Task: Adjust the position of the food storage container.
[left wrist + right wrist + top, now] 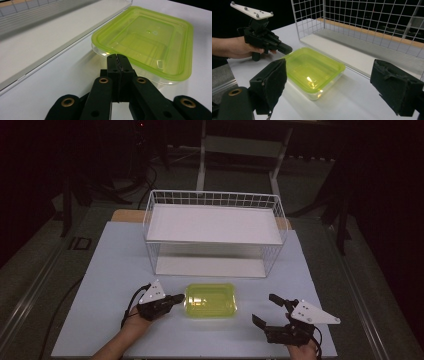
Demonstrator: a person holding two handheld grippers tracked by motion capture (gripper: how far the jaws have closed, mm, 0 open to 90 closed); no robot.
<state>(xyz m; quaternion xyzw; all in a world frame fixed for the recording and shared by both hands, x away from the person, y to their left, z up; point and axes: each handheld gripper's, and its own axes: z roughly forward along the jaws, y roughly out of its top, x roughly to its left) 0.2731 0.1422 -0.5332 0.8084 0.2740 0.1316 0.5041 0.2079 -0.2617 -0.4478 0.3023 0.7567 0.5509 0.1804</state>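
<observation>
Your left tool has its jaws pressed together, gripping nothing, its tip right at the near edge of the green-lidded container; whether it touches the rim is hard to tell. Your right tool stands with jaws wide apart, the container ahead of it between them on the table. Beyond sits the wire basket, its top cut off in the right gripper view.

Left hand-held gripper closed, right hand-held gripper agape

One camera looks down from above the worktop; both gripper cameras sit low and close, sharing the green-lidded container.
</observation>
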